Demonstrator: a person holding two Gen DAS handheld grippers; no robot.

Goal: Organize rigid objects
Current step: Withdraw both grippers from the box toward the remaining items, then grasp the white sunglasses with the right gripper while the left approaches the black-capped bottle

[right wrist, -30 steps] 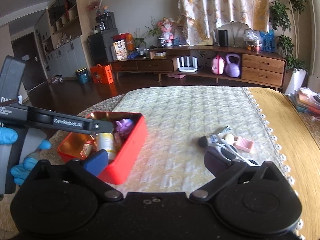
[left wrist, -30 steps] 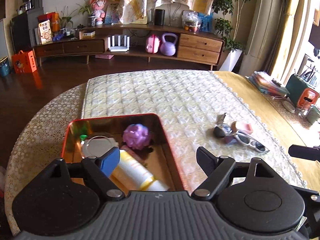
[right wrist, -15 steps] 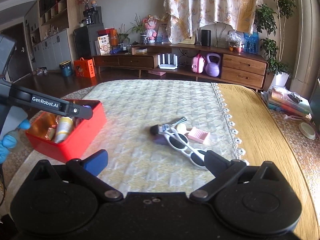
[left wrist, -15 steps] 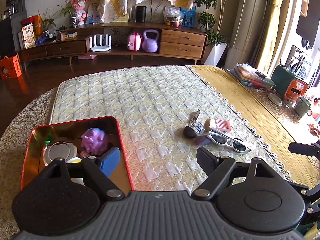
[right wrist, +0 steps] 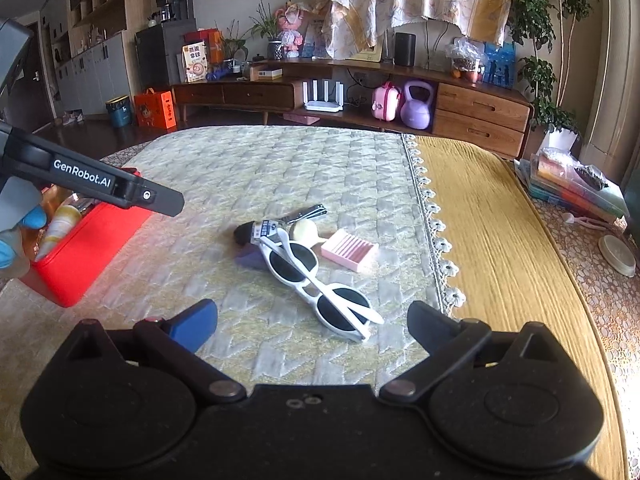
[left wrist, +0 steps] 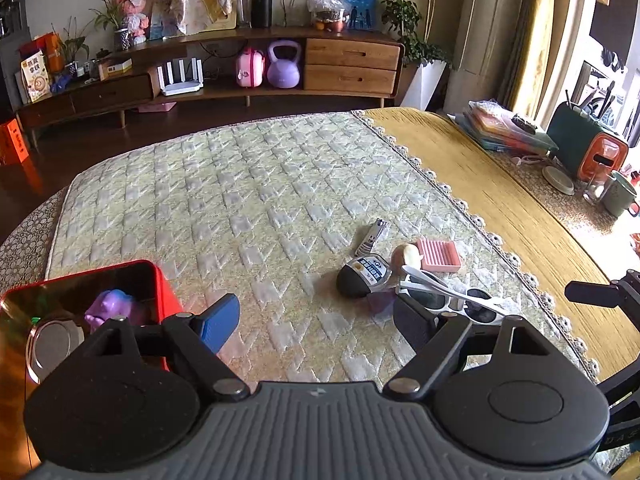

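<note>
Left gripper (left wrist: 316,316): 2 fingers spread wide, nothing between them; 1 blue pad (left wrist: 218,322), 1 black pad. Hangs over the quilted pale green cloth (left wrist: 240,200) on the worktop.

Right gripper (right wrist: 312,324): 2 fingers likewise spread wide and empty, aimed at the loose pile; the white-framed sunglasses with dark lenses (right wrist: 316,280) lie just ahead of the tips, folded, arms crossed.

Loose pile, centre-right of the cloth, items touching or overlapping:
- 1 black oval fob with blue-and-white label (left wrist: 362,278), against the sunglasses' far end.
- 1 silver metal nail clipper (left wrist: 372,236), just beyond the fob.
- 1 small cream rounded piece (left wrist: 406,256), between fob and pink ribbed rectangular block (left wrist: 438,254).
- 1 purple flat piece (right wrist: 250,258), partly under the sunglasses; kind cannot be told.

Red rectangular plastic bin (right wrist: 84,252): on the worktop's left, well apart from the pile. Contents visible: 1 purple lumpy toy (left wrist: 114,308), 1 round silver-rimmed disc (left wrist: 54,344), 1 white-and-yellow tube (right wrist: 58,226).

Mustard-yellow tablecloth with lace edging (right wrist: 500,240): beside the quilted cloth, right.

Person's blue-gloved hand (right wrist: 14,236): holding the left gripper's handle, over the bin.
</note>
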